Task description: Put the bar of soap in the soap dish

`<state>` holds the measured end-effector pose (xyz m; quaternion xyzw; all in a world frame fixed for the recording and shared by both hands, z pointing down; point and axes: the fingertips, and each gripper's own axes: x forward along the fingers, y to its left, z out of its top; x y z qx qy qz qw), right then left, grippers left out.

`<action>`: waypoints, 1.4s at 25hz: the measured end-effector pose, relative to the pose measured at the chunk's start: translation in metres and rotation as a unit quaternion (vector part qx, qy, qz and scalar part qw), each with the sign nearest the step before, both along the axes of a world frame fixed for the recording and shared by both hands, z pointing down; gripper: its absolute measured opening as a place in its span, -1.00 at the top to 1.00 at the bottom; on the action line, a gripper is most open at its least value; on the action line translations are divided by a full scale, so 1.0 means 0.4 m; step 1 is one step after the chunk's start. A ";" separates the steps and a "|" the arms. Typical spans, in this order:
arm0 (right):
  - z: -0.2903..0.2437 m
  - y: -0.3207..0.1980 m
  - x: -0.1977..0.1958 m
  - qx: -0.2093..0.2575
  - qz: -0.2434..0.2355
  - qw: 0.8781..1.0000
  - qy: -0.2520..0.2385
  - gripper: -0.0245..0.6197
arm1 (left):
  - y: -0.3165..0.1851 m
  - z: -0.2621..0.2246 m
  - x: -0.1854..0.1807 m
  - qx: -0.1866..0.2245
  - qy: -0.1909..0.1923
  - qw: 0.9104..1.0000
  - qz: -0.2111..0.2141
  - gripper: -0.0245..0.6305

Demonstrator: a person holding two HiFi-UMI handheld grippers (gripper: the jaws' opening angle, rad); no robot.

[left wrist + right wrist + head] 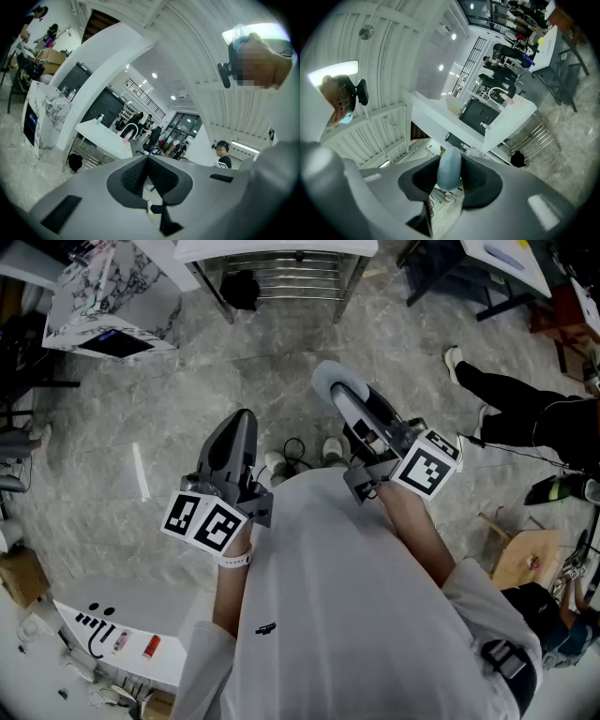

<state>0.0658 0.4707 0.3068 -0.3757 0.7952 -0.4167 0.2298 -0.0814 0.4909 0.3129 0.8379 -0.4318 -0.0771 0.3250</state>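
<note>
The right claw [450, 161] is gripping a pale blue oval bar of soap [449, 174] edgewise between its pads, holding it out level above the grey marbled floor [187, 409]. The left claw [148, 165] is hanging beside it, its jaws pressing together on nothing.

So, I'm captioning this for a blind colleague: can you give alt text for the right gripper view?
The right claw grips a pale blue bar of soap between its jaws. Beyond it stand a white counter and a grey marbled floor.
</note>
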 end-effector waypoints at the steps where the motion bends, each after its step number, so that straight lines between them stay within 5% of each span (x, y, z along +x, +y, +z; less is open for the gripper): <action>1: 0.001 0.002 0.016 -0.001 -0.002 1.000 0.001 0.48 | -0.001 -0.004 0.019 0.001 -0.002 1.000 -0.002 0.90; 17: 0.039 0.032 0.218 -0.007 -0.043 0.998 -0.036 0.49 | 0.059 0.030 0.241 -0.022 -0.023 0.998 -0.049 0.90; 22: 0.052 0.053 0.284 -0.001 -0.056 0.998 0.001 0.49 | 0.079 0.017 0.332 -0.016 -0.046 0.998 -0.034 0.90; 35: 0.072 -0.074 0.228 0.004 -0.057 0.998 0.034 0.49 | -0.063 0.079 0.287 -0.034 -0.032 0.999 -0.023 0.90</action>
